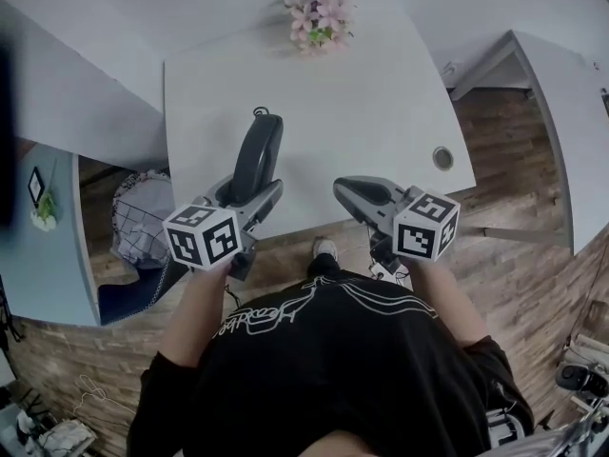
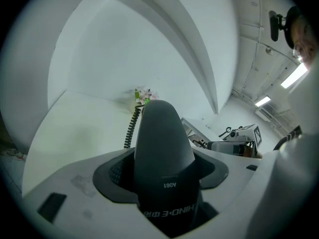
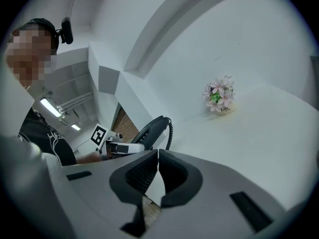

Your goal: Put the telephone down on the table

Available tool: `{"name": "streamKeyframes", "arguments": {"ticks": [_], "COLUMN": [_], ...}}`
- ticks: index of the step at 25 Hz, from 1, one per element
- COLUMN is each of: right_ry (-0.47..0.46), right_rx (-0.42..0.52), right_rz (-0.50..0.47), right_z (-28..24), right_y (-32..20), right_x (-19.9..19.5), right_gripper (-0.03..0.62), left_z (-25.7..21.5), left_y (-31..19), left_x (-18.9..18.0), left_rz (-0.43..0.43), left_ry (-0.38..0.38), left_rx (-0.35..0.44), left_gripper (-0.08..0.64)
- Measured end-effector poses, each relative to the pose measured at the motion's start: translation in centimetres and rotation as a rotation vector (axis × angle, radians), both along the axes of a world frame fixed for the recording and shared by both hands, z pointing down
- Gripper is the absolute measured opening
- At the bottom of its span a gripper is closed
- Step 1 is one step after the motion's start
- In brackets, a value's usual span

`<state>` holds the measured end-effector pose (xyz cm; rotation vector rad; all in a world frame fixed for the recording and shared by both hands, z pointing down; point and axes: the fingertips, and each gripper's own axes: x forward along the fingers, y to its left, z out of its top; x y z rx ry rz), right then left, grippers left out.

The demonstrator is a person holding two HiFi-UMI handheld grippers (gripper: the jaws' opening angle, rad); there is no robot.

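The dark grey telephone handset [image 1: 258, 154] points away from me over the front left part of the white table [image 1: 381, 103]. My left gripper [image 1: 249, 198] is shut on its near end. In the left gripper view the handset [image 2: 162, 143] fills the gap between the jaws, with its coiled cord [image 2: 131, 127] running off its far end. Whether the handset touches the tabletop I cannot tell. My right gripper [image 1: 358, 194] hovers at the table's front edge, shut [image 3: 155, 171] and holding nothing. The right gripper view shows the handset [image 3: 153, 127] from the side.
A small pot of pink flowers [image 1: 320, 19] stands at the table's far edge. A round cable hole [image 1: 442, 157] sits near the front right corner. A wire basket [image 1: 138, 219] is on the floor left of the table. A partition wall [image 1: 561, 112] stands at the right.
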<state>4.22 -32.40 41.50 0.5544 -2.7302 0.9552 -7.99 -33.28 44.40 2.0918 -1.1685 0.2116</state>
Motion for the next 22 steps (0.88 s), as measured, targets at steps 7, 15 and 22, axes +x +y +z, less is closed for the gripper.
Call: {"name": "streamKeyframes", "arguments": {"ticks": [7, 15, 22], "right_ry": [-0.016, -0.005, 0.015], "right_rx": [-0.050, -0.093, -0.146], "right_rz": [-0.017, -0.001, 0.002], "right_z": [1.7, 3.8, 6.2], "right_y": [-3.7, -6.2, -7.4], "right_x": [1.5, 2.6, 3.0], "right_gripper": [0.040, 0.040, 0.040], "left_z": [3.5, 7.9, 10.4], "left_y": [-5.0, -8.4, -10.2], "left_x": [1.3, 2.7, 3.8], "left_rz": [-0.029, -0.015, 0.012], "left_ry": [-0.042, -0.073, -0.135], "left_rx": [-0.051, -0.114, -0.141], "left_gripper": [0.296, 0.296, 0.296]}}
